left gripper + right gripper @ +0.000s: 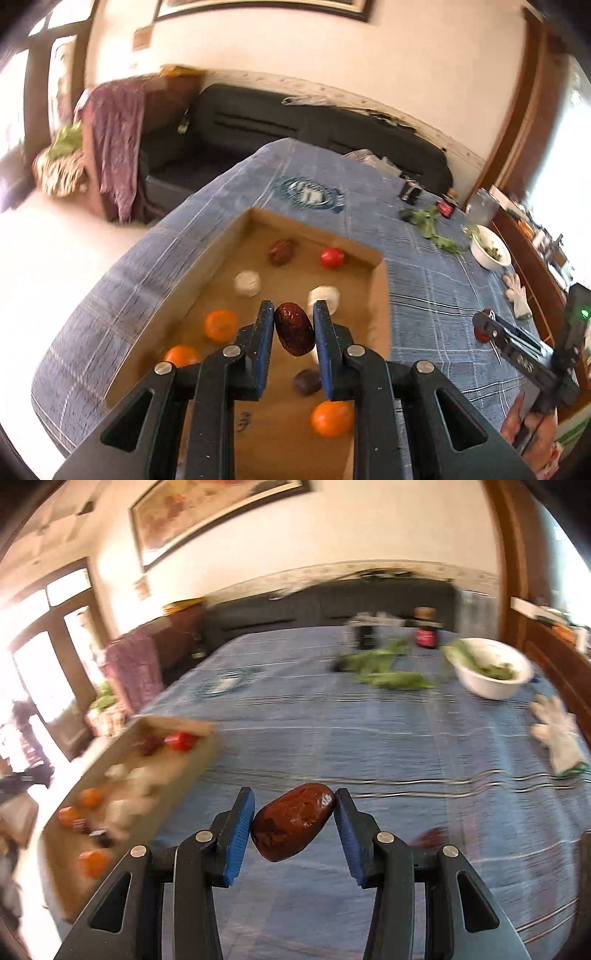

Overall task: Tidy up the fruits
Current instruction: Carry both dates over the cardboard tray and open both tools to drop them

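My left gripper point(294, 312) is shut on a dark red date point(294, 334) and holds it above the cardboard box point(378, 295). The box holds oranges point(221, 324), white garlic bulbs point(247, 283), a red tomato point(331, 257), a brown fruit point(281, 252) and a dark fruit point(307, 382). My right gripper point(294, 800) is shut on another brown-red date point(293, 825) above the blue tablecloth point(369, 731), right of the box point(199, 753). The right gripper also shows in the left wrist view point(487, 325).
A white bowl point(491, 686) with greens, loose green leaves point(384, 675), dark jars point(426, 633) and a white glove point(557, 738) lie on the far and right side of the table. A dark sofa point(258, 122) stands behind the table.
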Available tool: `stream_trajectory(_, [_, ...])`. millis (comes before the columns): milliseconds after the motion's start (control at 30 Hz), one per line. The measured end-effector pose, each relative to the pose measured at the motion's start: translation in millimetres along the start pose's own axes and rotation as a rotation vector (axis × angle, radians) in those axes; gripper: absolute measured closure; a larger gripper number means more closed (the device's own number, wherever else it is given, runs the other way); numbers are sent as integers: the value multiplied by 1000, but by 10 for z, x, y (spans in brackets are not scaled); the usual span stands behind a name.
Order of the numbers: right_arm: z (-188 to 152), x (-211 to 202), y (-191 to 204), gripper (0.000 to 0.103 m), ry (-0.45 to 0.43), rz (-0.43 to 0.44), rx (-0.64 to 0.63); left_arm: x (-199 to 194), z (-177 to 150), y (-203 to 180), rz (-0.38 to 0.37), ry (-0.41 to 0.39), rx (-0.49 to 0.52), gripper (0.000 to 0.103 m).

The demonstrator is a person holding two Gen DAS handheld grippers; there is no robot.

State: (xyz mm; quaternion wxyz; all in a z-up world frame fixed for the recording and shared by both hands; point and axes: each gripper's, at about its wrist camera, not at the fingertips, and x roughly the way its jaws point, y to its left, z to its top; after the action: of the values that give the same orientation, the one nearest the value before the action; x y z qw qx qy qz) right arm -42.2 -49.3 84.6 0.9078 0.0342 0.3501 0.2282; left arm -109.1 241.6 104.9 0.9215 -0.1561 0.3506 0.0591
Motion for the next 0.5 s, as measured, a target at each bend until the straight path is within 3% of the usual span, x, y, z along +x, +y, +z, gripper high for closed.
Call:
stream_trajectory(233, [-73, 133, 868, 54, 49, 97, -139, 19, -117, 147, 1, 9, -3, 82])
stream_trajectory(500, [-135, 422, 1306, 54, 94, 114, -205, 330, -47, 101, -2, 65, 52, 82])
